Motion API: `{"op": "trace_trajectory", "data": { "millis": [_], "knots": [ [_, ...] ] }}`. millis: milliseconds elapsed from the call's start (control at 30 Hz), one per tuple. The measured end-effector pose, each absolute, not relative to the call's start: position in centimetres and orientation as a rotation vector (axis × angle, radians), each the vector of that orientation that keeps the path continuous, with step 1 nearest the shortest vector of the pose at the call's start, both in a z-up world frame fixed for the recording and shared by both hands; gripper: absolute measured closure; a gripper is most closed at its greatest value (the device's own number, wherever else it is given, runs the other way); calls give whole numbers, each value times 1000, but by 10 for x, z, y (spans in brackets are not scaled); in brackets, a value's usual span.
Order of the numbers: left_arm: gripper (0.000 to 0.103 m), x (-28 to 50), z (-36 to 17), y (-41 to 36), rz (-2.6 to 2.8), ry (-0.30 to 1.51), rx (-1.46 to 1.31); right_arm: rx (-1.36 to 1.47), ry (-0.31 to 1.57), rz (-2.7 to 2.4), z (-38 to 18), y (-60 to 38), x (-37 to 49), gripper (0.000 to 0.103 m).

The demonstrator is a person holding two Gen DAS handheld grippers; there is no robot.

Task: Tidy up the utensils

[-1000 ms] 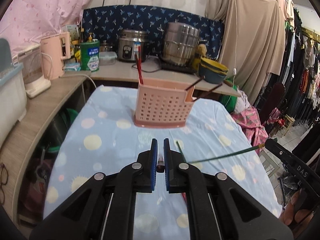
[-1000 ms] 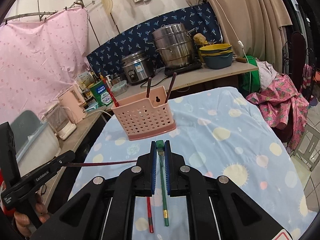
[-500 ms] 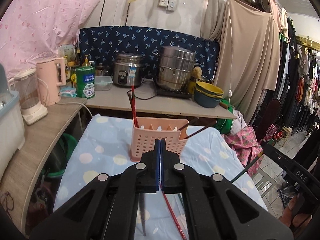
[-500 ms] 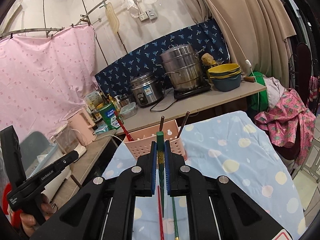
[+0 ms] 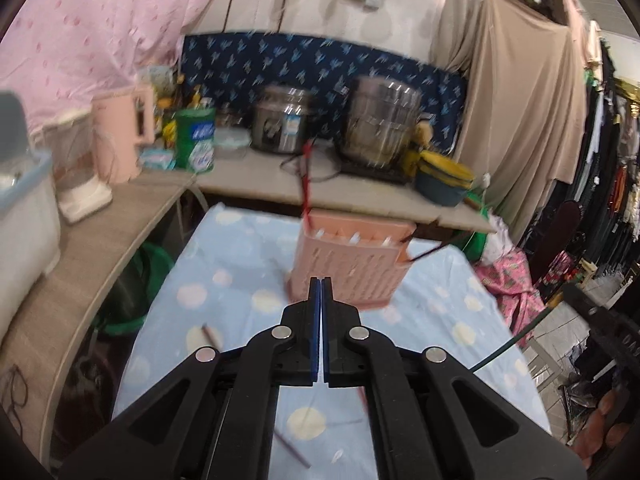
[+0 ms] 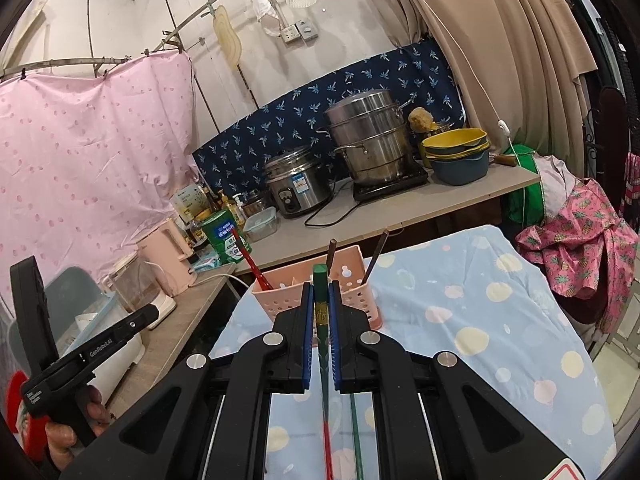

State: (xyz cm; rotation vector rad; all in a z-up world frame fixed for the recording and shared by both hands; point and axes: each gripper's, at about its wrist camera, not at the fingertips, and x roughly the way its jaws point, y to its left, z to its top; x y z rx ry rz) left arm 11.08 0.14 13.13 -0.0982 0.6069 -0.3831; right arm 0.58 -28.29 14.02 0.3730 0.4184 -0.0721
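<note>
Tongs carrying chopsticks to the pink caddy (image 6: 316, 298).
My right tongs (image 6: 319, 300) clamp a green chopstick (image 6: 320, 280); my left tongs (image 5: 321, 292) look pressed together, contents unclear. Next I lower the green tip into a compartment on the worktop (image 6: 480, 320).

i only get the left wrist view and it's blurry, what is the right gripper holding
Observer: The right gripper is shut on a green chopstick, which is held with its thick end up.
Operator: anything lying under it
Observer: Yes. A red chopstick and a second green chopstick lie on the blue spotted tablecloth below it.
Operator: is my left gripper holding anything
Observer: The right wrist view shows the left gripper side on, and no chopstick shows past its fingertips. I cannot tell more than that.
</note>
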Motion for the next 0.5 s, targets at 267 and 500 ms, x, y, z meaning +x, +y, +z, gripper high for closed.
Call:
{"op": "trace_trajectory", "data": {
  "millis": [267, 500],
  "knots": [
    [98, 114, 28, 43, -260, 882, -112, 398, 478, -93, 110, -280, -16, 96],
    [65, 145, 13, 55, -210, 906, -145, 411, 484, -115, 105, -284, -20, 96]
  ]
}}
